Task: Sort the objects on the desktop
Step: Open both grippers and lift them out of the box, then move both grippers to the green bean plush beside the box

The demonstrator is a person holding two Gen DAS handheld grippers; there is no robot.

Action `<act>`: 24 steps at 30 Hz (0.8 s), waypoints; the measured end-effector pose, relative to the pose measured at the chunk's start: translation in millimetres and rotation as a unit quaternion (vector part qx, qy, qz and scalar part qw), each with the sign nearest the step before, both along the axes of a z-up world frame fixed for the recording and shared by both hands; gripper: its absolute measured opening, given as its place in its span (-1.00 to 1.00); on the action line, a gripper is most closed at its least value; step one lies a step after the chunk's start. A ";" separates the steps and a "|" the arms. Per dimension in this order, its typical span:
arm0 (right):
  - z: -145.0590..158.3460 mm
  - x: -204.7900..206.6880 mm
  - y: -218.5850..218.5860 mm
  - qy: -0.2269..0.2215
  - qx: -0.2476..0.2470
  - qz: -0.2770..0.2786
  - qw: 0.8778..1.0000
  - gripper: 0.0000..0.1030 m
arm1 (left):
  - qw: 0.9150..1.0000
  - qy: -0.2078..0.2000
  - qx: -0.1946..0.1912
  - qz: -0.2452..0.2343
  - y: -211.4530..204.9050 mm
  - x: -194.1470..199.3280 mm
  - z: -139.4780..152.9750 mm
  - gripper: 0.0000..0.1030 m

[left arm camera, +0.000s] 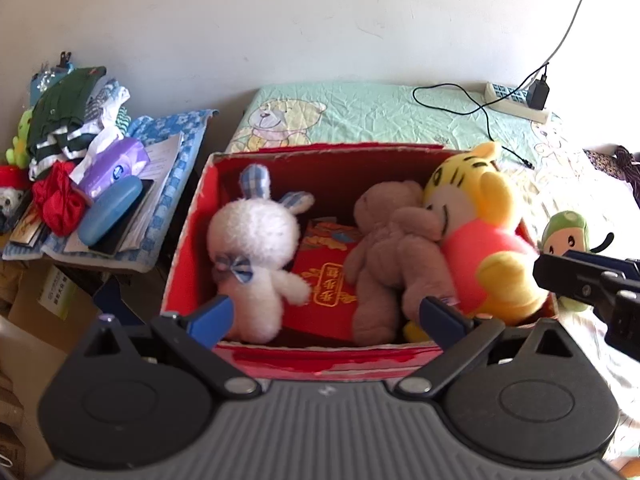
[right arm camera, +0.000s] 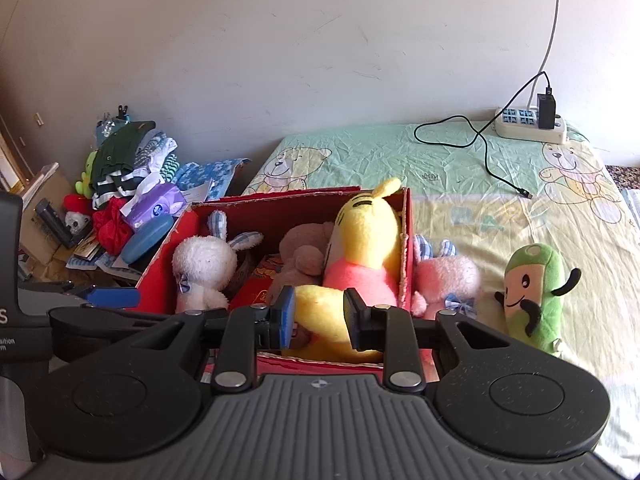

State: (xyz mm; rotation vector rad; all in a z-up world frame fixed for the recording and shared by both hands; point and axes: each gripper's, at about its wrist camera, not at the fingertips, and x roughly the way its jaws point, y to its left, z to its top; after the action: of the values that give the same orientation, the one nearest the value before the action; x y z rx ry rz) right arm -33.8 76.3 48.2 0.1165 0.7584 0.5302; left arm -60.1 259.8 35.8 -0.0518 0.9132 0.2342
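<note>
Handling item: the yellow tiger plush [right arm camera: 360, 248] sits in the red cardboard box [right arm camera: 406, 248], leaning against the box's right wall, its head above the rim and its lower body toward the near wall.
Right gripper [right arm camera: 320, 318]: fingers narrowed around the plush's yellow lower limb — the blue pad on one side, the black finger on the other, fabric filling the gap, so it reads as pinching the toy.
Left gripper [left arm camera: 328, 316]: fingers spread wide, nothing between them, poised at the box's near rim; the white rabbit plush [left arm camera: 256, 256] and the brown bear plush [left arm camera: 384, 256] lie ahead of it.
Box contents: white rabbit at left, brown bear in the middle pressed against the tiger, a red envelope packet [left arm camera: 326, 292] flat on the floor of the box.
Outside the box: a pink plush [right arm camera: 444, 280] touching the right wall from outside, and a green plush [right arm camera: 532, 300] standing apart on the bedsheet [right arm camera: 500, 216].
Material judgement: light, soft, compressible; not fragile; pile fabric gives good friction, so slip is unlikely.
Grip point: a limb or the narrow waist — the round head and belly look too wide for the jaws.
Caution: a limb grip will likely let the body sag and swing; the bear beside it may drag along.
</note>
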 end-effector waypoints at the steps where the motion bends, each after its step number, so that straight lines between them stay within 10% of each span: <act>1: 1.7 1.2 -6.3 -0.001 0.007 0.006 1.000 -0.45 | 1.000 -0.003 0.004 0.004 -4.8 -0.6 2.3 0.93; 9: -1.0 13.8 -57.9 0.002 0.020 0.011 1.000 -0.45 | 0.999 -0.039 0.009 0.026 -35.9 -9.9 30.3 0.93; 24: -41.7 46.6 -157.2 0.057 0.000 -0.011 0.998 -0.45 | 0.995 -0.027 -0.058 -0.077 -148.2 13.9 8.4 0.94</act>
State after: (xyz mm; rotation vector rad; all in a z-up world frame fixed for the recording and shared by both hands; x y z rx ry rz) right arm 12.8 -80.9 6.6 0.1548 0.8670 0.5063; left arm -46.1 111.6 44.2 -0.0947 0.8718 0.0362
